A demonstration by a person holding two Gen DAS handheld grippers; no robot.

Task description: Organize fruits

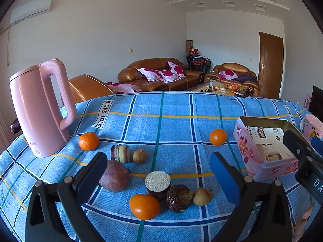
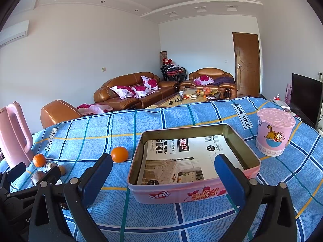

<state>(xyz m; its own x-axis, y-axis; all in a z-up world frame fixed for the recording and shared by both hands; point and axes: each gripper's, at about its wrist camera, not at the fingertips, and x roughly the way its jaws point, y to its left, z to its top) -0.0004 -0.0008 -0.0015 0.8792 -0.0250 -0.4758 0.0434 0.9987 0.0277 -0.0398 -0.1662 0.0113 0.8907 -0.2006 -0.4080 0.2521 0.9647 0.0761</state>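
Left hand-held gripper point(image 1: 158, 173) spread wide, holding nothing, hovering over fruit cluster: nearest orange point(image 1: 144, 206), dark passion fruit point(image 1: 114, 176), small pear point(image 1: 202, 196). Second orange point(image 1: 88, 141) beside pink kettle point(image 1: 40, 109); third orange point(image 1: 217, 137) near tin.

Right hand-held gripper point(image 2: 163, 173) likewise released, empty, poised before open pink tin point(image 2: 181, 193) marked "Genji"; printed paper lines its bottom, no fruit inside.

Pink Garfield cup point(image 2: 274, 133) right of tin. Blue checked cloth point(image 2: 90, 137) on surface reads "LOVE SOLE".
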